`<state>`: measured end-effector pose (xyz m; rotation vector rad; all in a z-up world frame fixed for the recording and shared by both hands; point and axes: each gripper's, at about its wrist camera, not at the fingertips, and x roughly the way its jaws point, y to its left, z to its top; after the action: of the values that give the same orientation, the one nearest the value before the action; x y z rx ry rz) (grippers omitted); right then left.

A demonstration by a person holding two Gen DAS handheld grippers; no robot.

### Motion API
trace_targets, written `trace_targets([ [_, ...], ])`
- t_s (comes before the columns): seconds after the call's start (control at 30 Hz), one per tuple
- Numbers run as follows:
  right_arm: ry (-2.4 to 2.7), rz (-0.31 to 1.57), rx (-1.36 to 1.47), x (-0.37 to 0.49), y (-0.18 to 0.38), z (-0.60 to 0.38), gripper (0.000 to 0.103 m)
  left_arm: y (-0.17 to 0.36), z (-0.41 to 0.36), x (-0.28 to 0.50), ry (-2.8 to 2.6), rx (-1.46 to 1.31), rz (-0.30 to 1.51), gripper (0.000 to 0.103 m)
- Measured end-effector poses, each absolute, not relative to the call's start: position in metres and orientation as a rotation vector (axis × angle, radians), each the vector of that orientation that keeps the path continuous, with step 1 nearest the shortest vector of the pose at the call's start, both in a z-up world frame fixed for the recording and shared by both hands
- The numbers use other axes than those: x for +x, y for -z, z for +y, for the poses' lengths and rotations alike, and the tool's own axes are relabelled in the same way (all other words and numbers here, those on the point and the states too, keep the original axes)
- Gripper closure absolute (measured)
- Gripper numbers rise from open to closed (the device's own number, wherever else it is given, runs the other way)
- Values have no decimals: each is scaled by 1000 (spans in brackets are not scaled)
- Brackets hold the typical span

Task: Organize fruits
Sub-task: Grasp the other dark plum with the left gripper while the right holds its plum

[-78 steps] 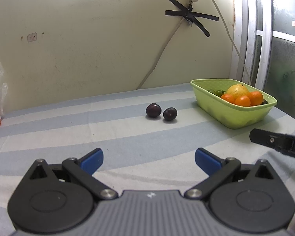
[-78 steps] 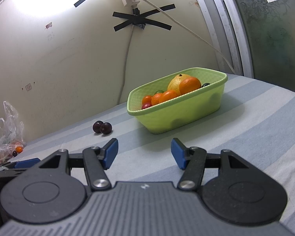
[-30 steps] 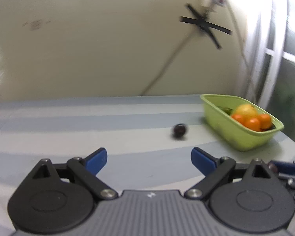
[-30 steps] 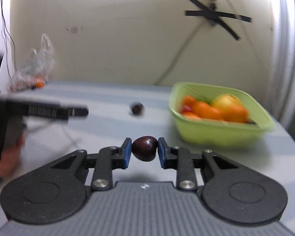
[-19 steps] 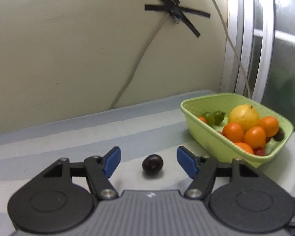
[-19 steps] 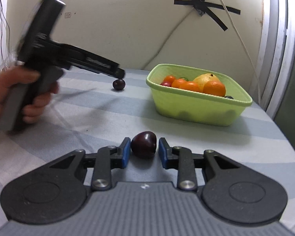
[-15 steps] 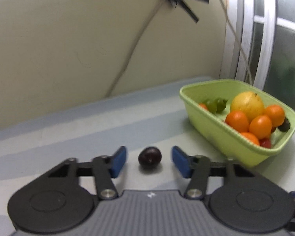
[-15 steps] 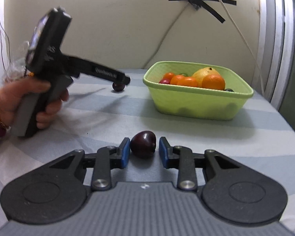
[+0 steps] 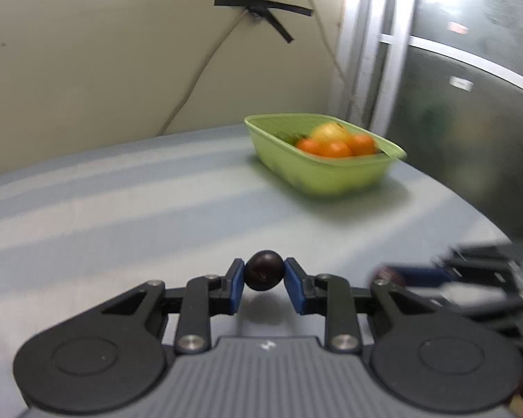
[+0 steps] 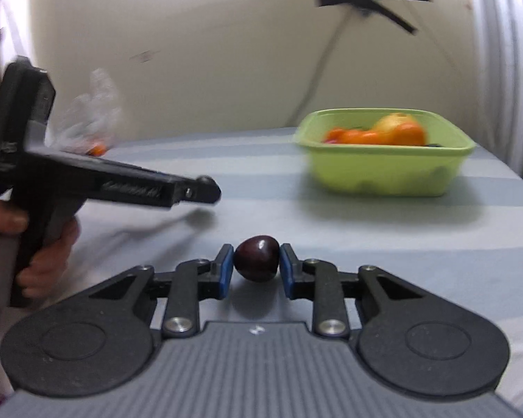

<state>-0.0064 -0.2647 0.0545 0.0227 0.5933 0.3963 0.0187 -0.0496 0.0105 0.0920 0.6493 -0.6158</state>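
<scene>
Two dark plums are in hand: one plum (image 9: 264,275) clamped between the blue pads of the left gripper (image 9: 264,280), the other plum (image 10: 257,258) pinched likewise in the right gripper (image 10: 256,268), both just above the striped tablecloth (image 9: 122,209). Judged step: carry to the green basket (image 9: 331,174), already holding oranges (image 9: 334,148) and a yellow fruit. Next move calls for lifting over the rim and releasing. The two grippers run close together; collision is the risk. A plastic bag (image 10: 87,122) lies well aside.
</scene>
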Motion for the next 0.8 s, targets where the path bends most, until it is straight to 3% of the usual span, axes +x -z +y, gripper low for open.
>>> trace_targets([
  [0.2,-509,572,-100,-29,-53,-226,72,-10,-24,-40,610,106,619,77],
  [0.4,-483,586,-133,-24,-48,-217,68,-2,-23,-46,569,116,630,75],
  [0.5,-470,583,-130,-26,-47,-218,59,-3,-23,-50,555,116,611,60],
  [0.8,-464,562,-123,-39,-47,-223,59,-2,-23,-57,551,102,597,59],
])
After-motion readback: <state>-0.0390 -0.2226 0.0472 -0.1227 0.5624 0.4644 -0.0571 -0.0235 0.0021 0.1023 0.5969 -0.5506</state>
